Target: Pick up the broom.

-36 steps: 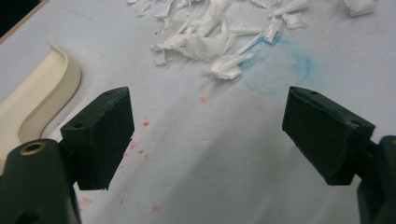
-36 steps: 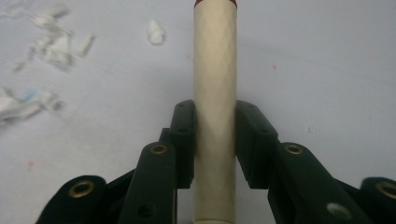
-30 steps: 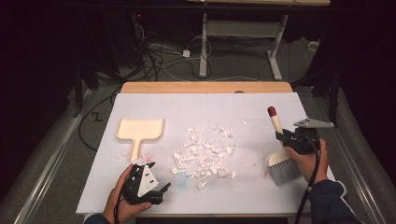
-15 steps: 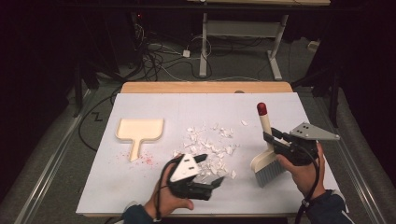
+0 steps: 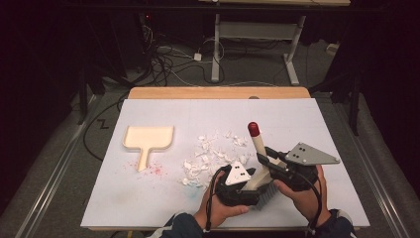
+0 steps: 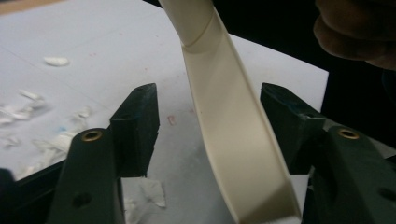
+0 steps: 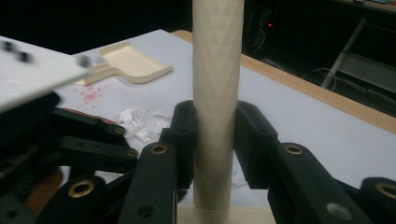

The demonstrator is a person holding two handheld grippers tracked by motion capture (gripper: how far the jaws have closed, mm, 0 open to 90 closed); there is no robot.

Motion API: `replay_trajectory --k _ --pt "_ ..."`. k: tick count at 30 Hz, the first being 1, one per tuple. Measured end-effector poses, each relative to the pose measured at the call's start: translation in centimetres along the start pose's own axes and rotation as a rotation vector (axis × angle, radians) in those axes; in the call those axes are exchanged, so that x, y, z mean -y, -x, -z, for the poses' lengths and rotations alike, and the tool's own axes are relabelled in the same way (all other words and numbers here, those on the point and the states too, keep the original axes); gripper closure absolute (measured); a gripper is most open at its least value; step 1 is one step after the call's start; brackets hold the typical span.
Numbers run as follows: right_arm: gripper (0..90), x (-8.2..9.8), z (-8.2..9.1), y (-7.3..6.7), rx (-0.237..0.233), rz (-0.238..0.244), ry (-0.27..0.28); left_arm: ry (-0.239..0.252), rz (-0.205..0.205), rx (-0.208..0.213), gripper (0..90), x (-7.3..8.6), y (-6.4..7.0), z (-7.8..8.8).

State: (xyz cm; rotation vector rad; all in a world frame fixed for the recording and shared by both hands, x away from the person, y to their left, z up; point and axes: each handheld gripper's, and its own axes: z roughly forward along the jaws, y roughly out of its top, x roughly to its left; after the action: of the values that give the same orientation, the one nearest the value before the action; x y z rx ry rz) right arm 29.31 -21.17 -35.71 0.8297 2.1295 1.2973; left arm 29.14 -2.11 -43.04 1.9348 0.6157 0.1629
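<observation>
One brush [image 5: 258, 163] is the thing both hands work on. It has a long cream handle with a tiny diamond pattern, a round dark red tip, a flat cream neck and grey bristles at the bottom. It stands almost upright, leaning a little, near the front edge of the white table [image 5: 307, 119], right of the middle.

The right gripper [image 5: 270, 159] is closed tight on the round handle, and its black jaws press on it from both sides. The left gripper [image 5: 253, 184] is down low by the brush head. Its jaws have just been closing, with the flat neck between them, but the black pads [image 6: 140, 126] do not touch it yet, so there is a gap on each side.

Just left of the brush lies a heap of small white paper scraps [image 5: 210, 156], thin and crumpled. Farther left lies a cream dustpan [image 5: 147, 140], smooth and flat with a low rim and a short handle. Some red specks [image 5: 156, 169] dot the table beside that handle
</observation>
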Motion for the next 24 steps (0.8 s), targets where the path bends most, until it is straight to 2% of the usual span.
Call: replay_trajectory --k 2,4,5,9,12,13,14,16,18,21,22,23,24 --pt "71.4 -0.2 0.1 -0.5 0.0 0.016 0.01 0.015 -0.004 0.016 46.2 0.1 -0.2 0.2" --pt "71.3 -0.3 0.2 -0.9 -0.007 0.026 0.011 0.005 -0.008 0.023 54.5 0.2 -0.3 0.4" --pt "71.3 -0.3 0.3 -0.9 -0.002 0.025 0.015 0.006 -0.01 0.009 58.5 0.2 -0.3 0.4" --pt "70.7 -0.4 0.6 -0.7 -0.032 0.016 0.024 -0.013 -0.028 0.026 62.6 0.1 -1.0 1.3" --pt "65.4 -0.4 1.1 -0.1 -0.09 0.025 0.051 -0.033 -0.073 0.046 64.4 -0.2 -1.5 2.5" --pt "61.3 -0.5 1.2 0.1 -0.115 0.038 0.05 -0.034 -0.089 0.069 64.6 -0.2 -1.8 3.1" --pt "56.5 -0.5 1.3 0.5 -0.166 0.058 0.035 -0.032 -0.098 0.087 64.6 -0.2 -2.1 3.5" --pt "51.3 -0.4 1.5 0.8 -0.205 0.094 0.015 -0.038 -0.124 0.105 64.7 -0.1 -2.6 4.4" --pt "46.6 0.0 1.7 1.0 -0.274 0.144 -0.02 -0.061 -0.166 0.13 64.7 0.0 -3.0 5.3" --pt "42.0 0.8 1.5 1.1 -0.348 0.187 -0.064 -0.108 -0.224 0.182 64.7 0.5 -3.2 6.2" --pt "38.7 1.1 1.2 1.0 -0.362 0.205 -0.077 -0.118 -0.239 0.187 64.6 0.7 -3.2 6.4" --pt "38.8 1.4 0.8 0.8 -0.389 0.219 -0.09 -0.132 -0.25 0.204 64.6 0.9 -3.1 6.5" --pt "38.8 1.4 0.8 0.8 -0.389 0.219 -0.09 -0.132 -0.25 0.204 64.6 0.9 -3.1 6.5"
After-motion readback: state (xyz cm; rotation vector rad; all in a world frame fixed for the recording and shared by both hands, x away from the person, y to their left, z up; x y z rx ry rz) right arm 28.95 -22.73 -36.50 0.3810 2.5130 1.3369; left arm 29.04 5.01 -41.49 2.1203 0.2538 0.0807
